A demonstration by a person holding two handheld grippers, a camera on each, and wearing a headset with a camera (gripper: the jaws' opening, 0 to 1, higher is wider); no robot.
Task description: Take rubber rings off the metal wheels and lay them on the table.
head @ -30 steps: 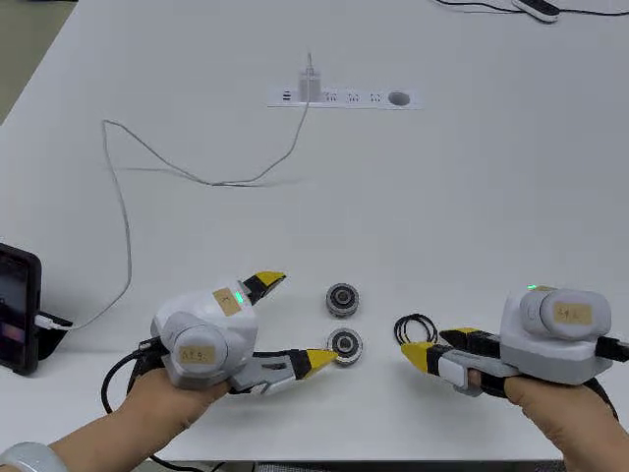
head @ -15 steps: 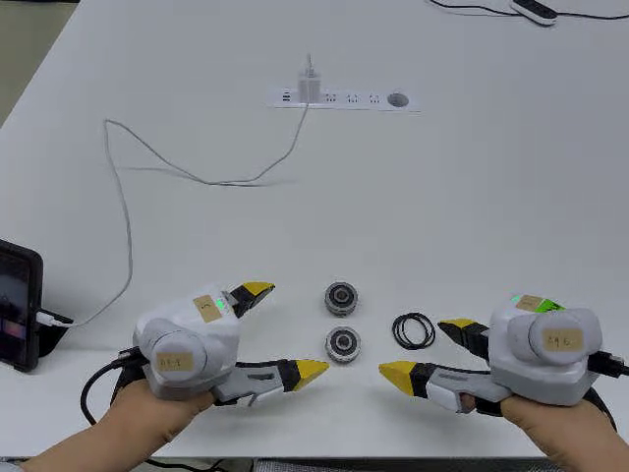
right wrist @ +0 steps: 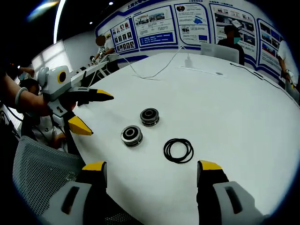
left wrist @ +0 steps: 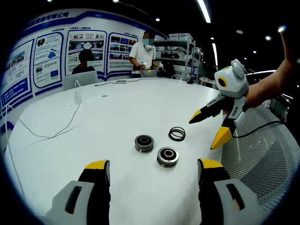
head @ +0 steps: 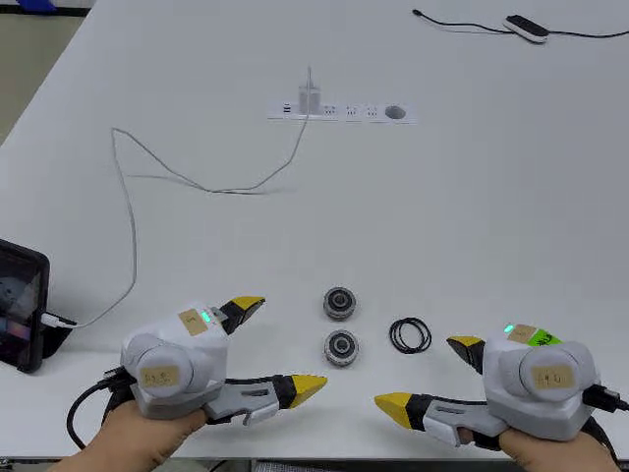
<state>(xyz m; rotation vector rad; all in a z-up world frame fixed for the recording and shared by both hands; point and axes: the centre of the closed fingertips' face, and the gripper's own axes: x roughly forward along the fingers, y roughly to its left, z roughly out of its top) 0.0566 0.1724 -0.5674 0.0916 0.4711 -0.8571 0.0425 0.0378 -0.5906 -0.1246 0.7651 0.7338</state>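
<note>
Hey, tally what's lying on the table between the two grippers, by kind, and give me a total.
metal wheels: 2
stack of rubber rings: 1 (rings overlap, their number unclear)
Total: 3

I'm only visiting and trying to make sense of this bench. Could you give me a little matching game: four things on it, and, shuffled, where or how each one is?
Things:
1. rubber rings
2. power strip
3. phone
4. left gripper

Places or states:
a. at the left edge of the table, with a cable plugged in
b. on the far side, with a white charger plugged in
c. lying flat, just right of the metal wheels
d. jaws open, holding nothing, left of the wheels

Pairs: 1-c, 2-b, 3-a, 4-d.
</note>
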